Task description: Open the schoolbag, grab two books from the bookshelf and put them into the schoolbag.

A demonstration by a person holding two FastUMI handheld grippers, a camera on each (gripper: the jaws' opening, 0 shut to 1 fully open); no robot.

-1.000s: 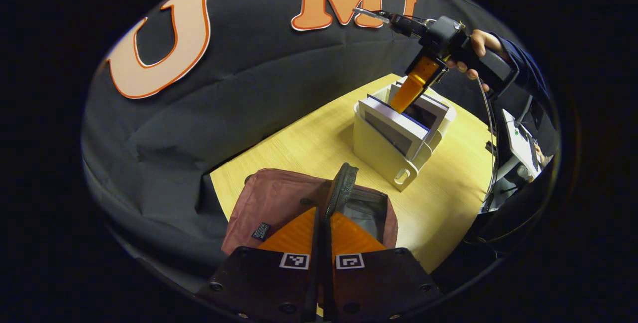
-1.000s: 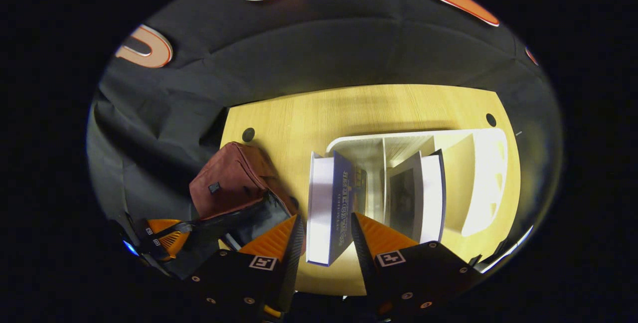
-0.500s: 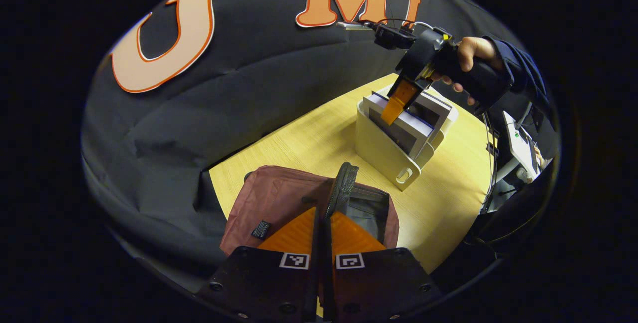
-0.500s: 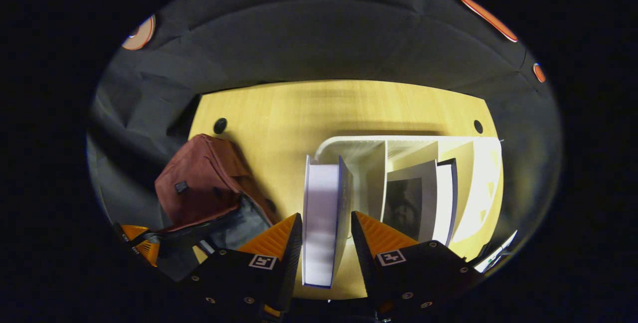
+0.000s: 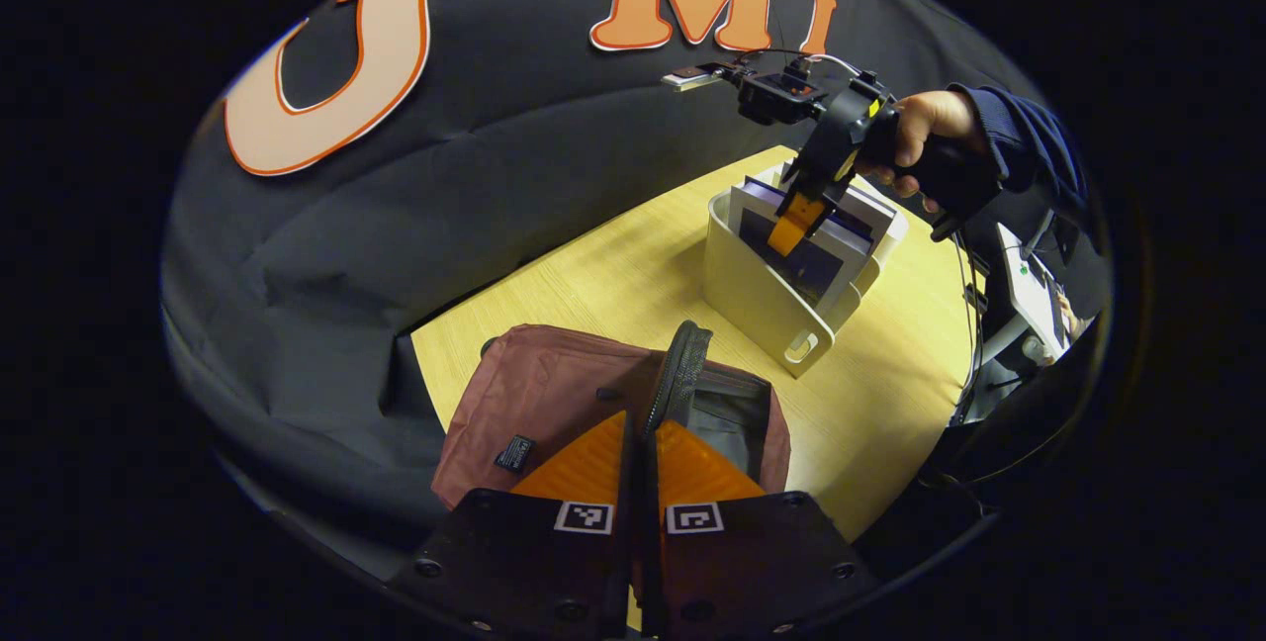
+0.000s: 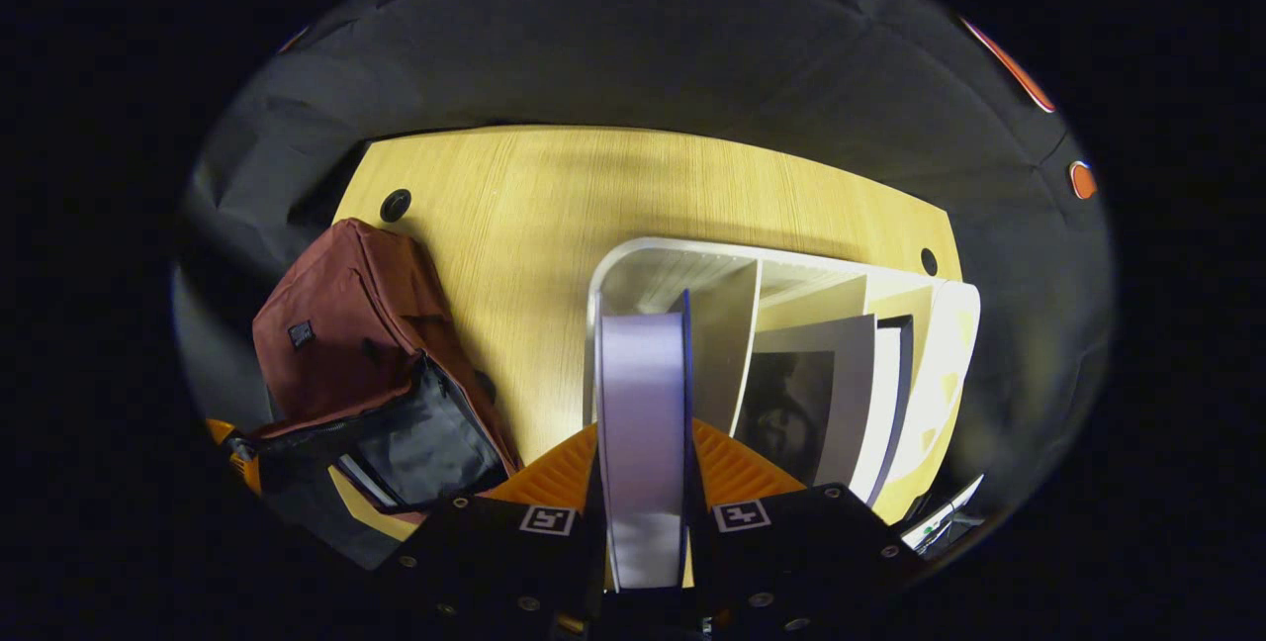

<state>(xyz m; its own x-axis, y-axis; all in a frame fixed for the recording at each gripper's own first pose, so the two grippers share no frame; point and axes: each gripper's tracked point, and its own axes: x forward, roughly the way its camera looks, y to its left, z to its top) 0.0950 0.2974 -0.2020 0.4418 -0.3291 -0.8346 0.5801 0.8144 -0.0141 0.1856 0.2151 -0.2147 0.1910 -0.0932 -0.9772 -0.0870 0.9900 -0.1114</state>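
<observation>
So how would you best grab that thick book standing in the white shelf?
By its top edge, coming straight down from above. The thick book stands upright in the end slot of the white bookshelf, so only its upper part is free, and its flat covers suit two fingers. The right gripper appears to pinch it that way.

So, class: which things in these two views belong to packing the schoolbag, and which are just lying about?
Part of the job:
- schoolbag, open, flap held by the left gripper
- blue book, clamped by the right gripper
- second book
- bookshelf

Just lying about:
- table
- white device off the table's edge
</observation>
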